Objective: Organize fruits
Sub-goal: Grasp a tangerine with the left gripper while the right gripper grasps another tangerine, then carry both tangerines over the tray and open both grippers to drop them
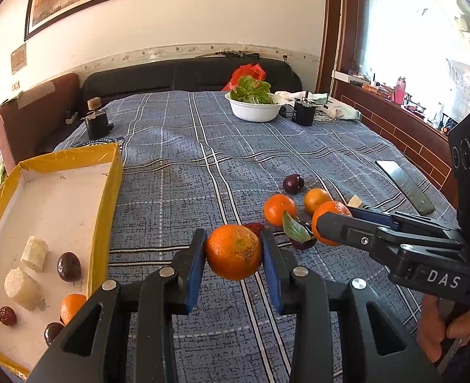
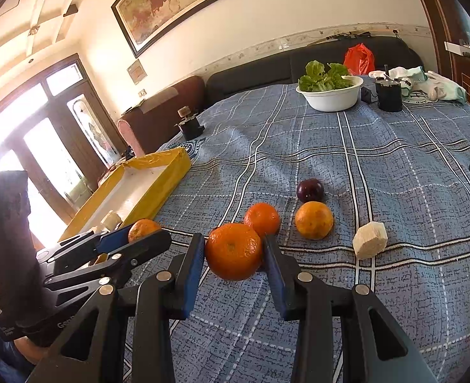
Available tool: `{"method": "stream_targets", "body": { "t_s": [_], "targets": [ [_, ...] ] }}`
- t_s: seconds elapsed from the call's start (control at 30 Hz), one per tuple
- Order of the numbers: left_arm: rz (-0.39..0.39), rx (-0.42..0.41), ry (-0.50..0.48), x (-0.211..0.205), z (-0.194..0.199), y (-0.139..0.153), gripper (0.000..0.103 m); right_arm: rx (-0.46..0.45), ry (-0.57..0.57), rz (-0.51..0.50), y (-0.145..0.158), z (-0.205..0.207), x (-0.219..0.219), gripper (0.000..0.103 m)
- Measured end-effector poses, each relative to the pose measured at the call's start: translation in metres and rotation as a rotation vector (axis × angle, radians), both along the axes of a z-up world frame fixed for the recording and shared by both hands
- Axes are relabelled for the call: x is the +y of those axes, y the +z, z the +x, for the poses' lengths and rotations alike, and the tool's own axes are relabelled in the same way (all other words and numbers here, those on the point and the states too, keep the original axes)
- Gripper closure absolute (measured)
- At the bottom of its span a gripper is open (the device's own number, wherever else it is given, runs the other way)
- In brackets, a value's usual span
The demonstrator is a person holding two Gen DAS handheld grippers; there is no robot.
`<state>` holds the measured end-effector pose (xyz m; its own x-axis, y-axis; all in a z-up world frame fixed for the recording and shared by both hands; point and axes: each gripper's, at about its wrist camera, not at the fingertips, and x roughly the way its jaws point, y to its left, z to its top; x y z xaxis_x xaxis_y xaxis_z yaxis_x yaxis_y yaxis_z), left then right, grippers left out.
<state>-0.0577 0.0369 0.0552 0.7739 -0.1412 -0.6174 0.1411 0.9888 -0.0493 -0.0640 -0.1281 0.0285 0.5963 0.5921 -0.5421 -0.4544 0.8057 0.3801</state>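
Note:
My left gripper [image 1: 233,235] is shut on a tangerine [image 1: 233,255], held just above the blue checked bedspread [image 1: 177,172]. Beside it on the right, my right gripper [image 1: 333,220] is shut on a second tangerine [image 1: 329,215]. The right wrist view shows that tangerine [image 2: 233,252] between the right gripper's [image 2: 233,239] blue pads, with the left gripper [image 2: 147,231] at the left. Two loose tangerines [image 2: 263,217] [image 2: 314,219], a plum [image 2: 310,190] and a white chunk [image 2: 370,239] lie beyond. A yellow box [image 1: 110,188] at the left holds several fruits and white chunks.
A green leaf [image 1: 294,228], a red date [image 1: 254,226] and a dark plum [image 1: 303,243] lie near the grippers. At the far end of the bed stand a white bowl [image 1: 255,113] of lettuce and a black cup [image 1: 304,113]. A dark flat slab [image 1: 405,185] lies at the right.

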Motion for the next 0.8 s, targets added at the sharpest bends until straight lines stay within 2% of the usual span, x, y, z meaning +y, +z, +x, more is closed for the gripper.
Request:
{"method": "stream_targets", "body": {
  "t_s": [0.43, 0.63, 0.8],
  "targets": [
    [-0.029, -0.045, 0.04, 0.029, -0.018, 0.015, 0.07, 0.02, -0.011, -0.002, 0.0, 0.0, 0.003, 0.062],
    [-0.068, -0.08, 0.104, 0.068, -0.024, 0.029, 0.07, 0.011, 0.06, 0.012, 0.014, -0.017, 0.029, 0.062],
    [-0.104, -0.091, 0.195, 0.113, -0.031, 0.033, 0.07, -0.006, 0.155, 0.003, 0.025, -0.03, 0.065, 0.062]
  ]
}}
